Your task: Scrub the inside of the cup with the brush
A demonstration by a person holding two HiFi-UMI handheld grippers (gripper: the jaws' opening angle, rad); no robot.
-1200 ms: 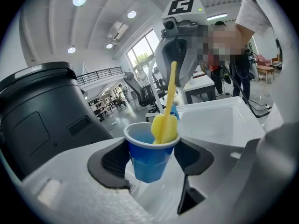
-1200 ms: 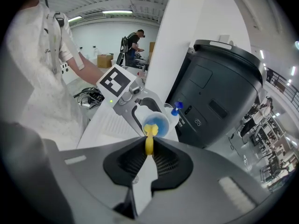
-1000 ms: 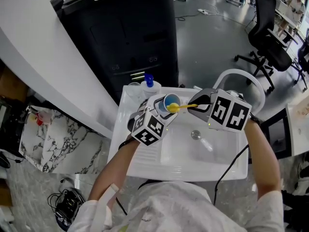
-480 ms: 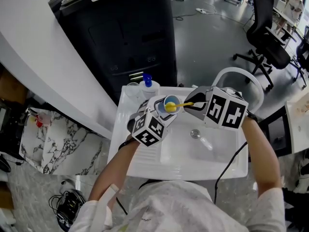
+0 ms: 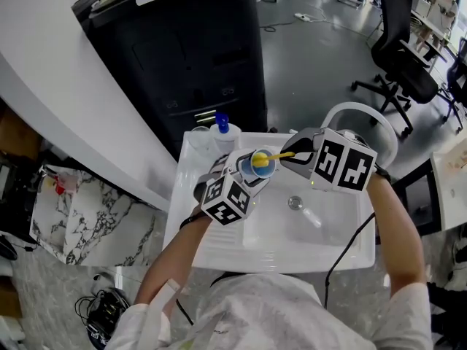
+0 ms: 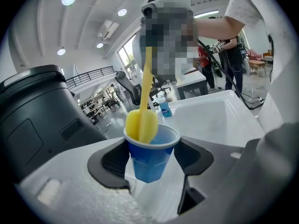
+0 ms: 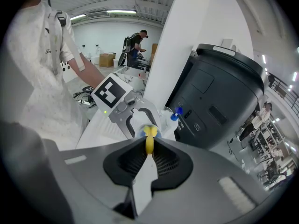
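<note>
A small blue cup sits clamped between the pads of my left gripper, held above the left part of the white sink. The yellow brush has its sponge head dipped into the cup's mouth, against the left inner wall. Its thin yellow handle runs back into my right gripper, whose jaws are shut on it. In the right gripper view the cup shows only as a blue rim behind the brush head.
A bottle with a blue cap stands at the sink's back left corner. A large black machine rises behind the sink. The drain lies in the basin under my right gripper. An office chair stands far right.
Both grippers, with cup and brush, have shifted slightly to the right and up over the sink. The brush head stays in the cup's mouth.
</note>
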